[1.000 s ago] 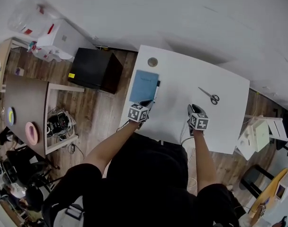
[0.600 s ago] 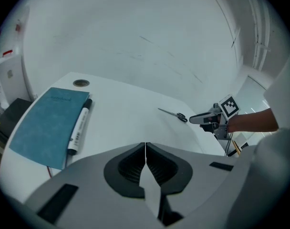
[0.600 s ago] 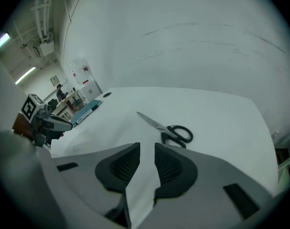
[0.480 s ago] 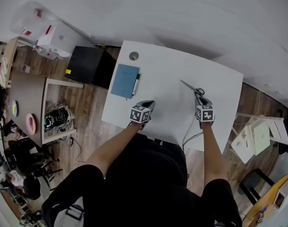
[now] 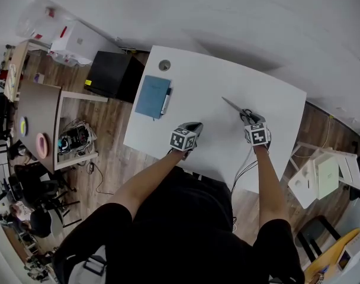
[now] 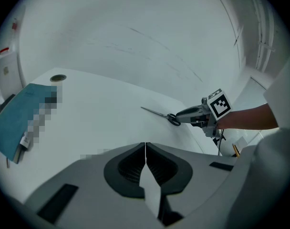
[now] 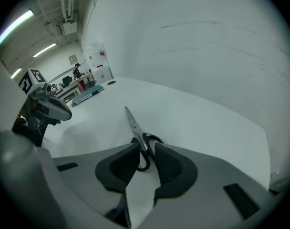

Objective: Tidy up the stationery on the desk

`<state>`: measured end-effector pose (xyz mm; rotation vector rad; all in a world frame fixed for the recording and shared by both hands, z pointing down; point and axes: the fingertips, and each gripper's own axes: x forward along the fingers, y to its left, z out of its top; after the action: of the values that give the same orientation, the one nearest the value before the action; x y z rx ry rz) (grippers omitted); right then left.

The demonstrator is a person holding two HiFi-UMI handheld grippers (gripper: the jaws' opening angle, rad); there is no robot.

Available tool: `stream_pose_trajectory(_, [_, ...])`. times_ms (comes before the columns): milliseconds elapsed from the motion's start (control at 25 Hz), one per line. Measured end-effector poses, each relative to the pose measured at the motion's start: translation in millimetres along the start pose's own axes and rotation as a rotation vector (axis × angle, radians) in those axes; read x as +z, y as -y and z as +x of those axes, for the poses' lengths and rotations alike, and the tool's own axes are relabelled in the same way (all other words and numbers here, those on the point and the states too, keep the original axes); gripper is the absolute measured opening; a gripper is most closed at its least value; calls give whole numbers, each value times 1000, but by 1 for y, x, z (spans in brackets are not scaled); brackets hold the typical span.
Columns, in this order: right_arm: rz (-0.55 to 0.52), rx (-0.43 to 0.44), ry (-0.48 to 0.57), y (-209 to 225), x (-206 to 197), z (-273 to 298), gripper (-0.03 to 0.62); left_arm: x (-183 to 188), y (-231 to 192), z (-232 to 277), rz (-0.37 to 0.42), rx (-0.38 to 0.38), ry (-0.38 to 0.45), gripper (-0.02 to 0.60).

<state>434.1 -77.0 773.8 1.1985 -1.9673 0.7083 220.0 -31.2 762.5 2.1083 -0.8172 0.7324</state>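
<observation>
Far left on the white desk (image 5: 275,90) lies a blue notebook (image 5: 151,96), with what looks like a pen (image 5: 166,100) touching its right edge. Those two sit together near the left edge and look finished with, or at least parked.

Next along, the left gripper (image 5: 193,125) hangs over the bare middle of the desk near the front edge. Its jaws are clenched together with nothing between them, so it has no part in this step (idle, as far as I can judge).

Further right are the scissors (image 7: 133,126), lying flat on the desk. Their blades are shut and point up and left towards the notebook, and their black handles point towards the person. They are well apart from the notebook and pen.

At the right, the right gripper (image 7: 147,144) is down at those handles. Its jaws stand part open with one handle loop in the gap between the pads, and I see no squeeze on it yet.

So the step in hand looks like picking up the scissors. The next move calls for closing the right jaws firmly on the handles (a thin loop could twist or slip). Then lift them clear and carry them left towards the notebook, keeping the blade tip off the desk.
</observation>
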Motion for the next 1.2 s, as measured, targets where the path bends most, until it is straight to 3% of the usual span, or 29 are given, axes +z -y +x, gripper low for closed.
stream_pose_trajectory(560, [-94,92,9,-2,10,6,95,2,27,28,-16,-30,-16,17])
stream_pose_trajectory(720, [-106,121,-36,-11,1,14,106,-1,30,31,-41,-46,-23,17])
stream_pose_trajectory(1200, [-93,82,-38,-11,1,21,107,4,19,22,-68,-49,-4,17])
